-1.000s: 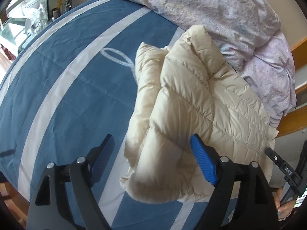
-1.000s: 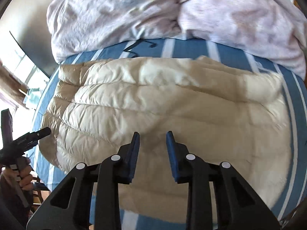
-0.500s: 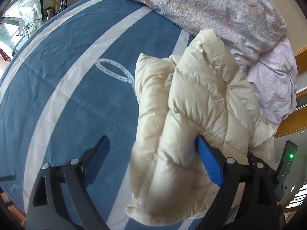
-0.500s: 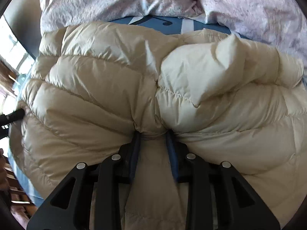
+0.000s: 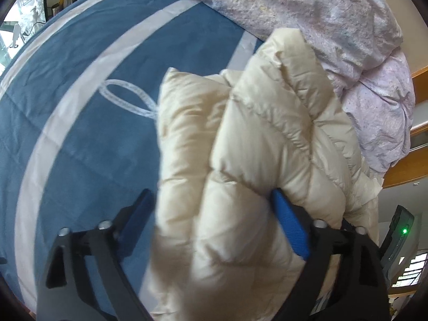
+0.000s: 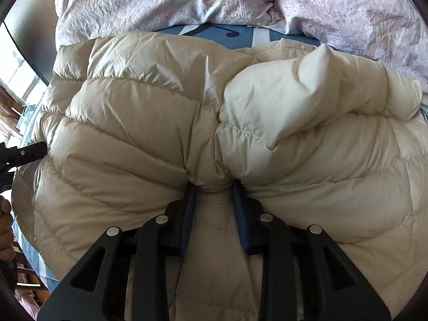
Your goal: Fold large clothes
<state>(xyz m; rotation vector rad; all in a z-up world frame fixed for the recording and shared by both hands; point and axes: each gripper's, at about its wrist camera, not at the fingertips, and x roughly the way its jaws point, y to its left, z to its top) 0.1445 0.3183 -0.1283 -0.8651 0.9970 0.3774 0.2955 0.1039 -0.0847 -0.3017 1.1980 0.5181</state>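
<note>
A cream quilted down jacket (image 6: 149,123), puffy with stitched horizontal channels and a faint sheen, lies bunched on the bed's blue sheet (image 5: 80,139) with its pale stripes, near a crumpled lilac duvet (image 5: 307,13). The right tool (image 6: 214,187) pinches a gathered fold of the jacket tightly. The left tool (image 5: 211,206) is closing, a thick padded edge between its blue pads, the right-hand pad touching it.

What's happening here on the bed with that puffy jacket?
A person is folding a cream puffer jacket on a bed with a blue striped sheet. The right gripper is pinching a fold of the jacket. The left gripper straddles the jacket's bunched end, its jaws closing around it. A crumpled lilac duvet lies behind.
</note>
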